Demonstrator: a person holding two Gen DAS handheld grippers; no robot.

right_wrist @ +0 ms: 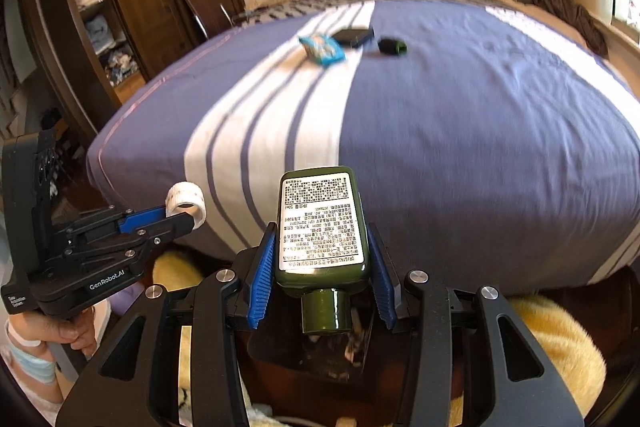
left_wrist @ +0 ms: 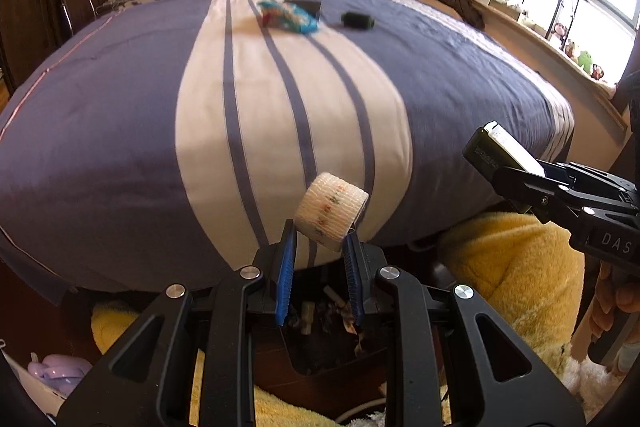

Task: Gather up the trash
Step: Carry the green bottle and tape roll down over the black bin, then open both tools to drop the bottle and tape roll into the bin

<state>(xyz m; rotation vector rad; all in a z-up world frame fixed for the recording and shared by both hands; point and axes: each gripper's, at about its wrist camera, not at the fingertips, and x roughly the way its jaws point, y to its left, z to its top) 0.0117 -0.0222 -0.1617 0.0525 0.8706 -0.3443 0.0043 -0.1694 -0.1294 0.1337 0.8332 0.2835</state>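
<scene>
My left gripper (left_wrist: pixel 320 239) is shut on a white bandage roll (left_wrist: pixel 331 211) with a flower print, held at the foot of the bed; it also shows in the right wrist view (right_wrist: pixel 186 205). My right gripper (right_wrist: pixel 322 243) is shut on a dark green bottle (right_wrist: pixel 322 227) with a white label, cap toward the camera; the bottle also shows in the left wrist view (left_wrist: pixel 500 151). A dark bin (right_wrist: pixel 308 355) with scraps sits below both grippers. On the bed lie a blue snack wrapper (left_wrist: pixel 286 15), a black flat item (left_wrist: pixel 306 5) and a small dark green item (left_wrist: pixel 357 20).
The bed (left_wrist: pixel 120 115) has a purple cover with white stripes, pillows at its head. A yellow fluffy blanket (left_wrist: pixel 508 267) lies around the bin. A wooden wardrobe (right_wrist: pixel 100 7) stands at left. A window sill with toys (left_wrist: pixel 580 59) runs along the right.
</scene>
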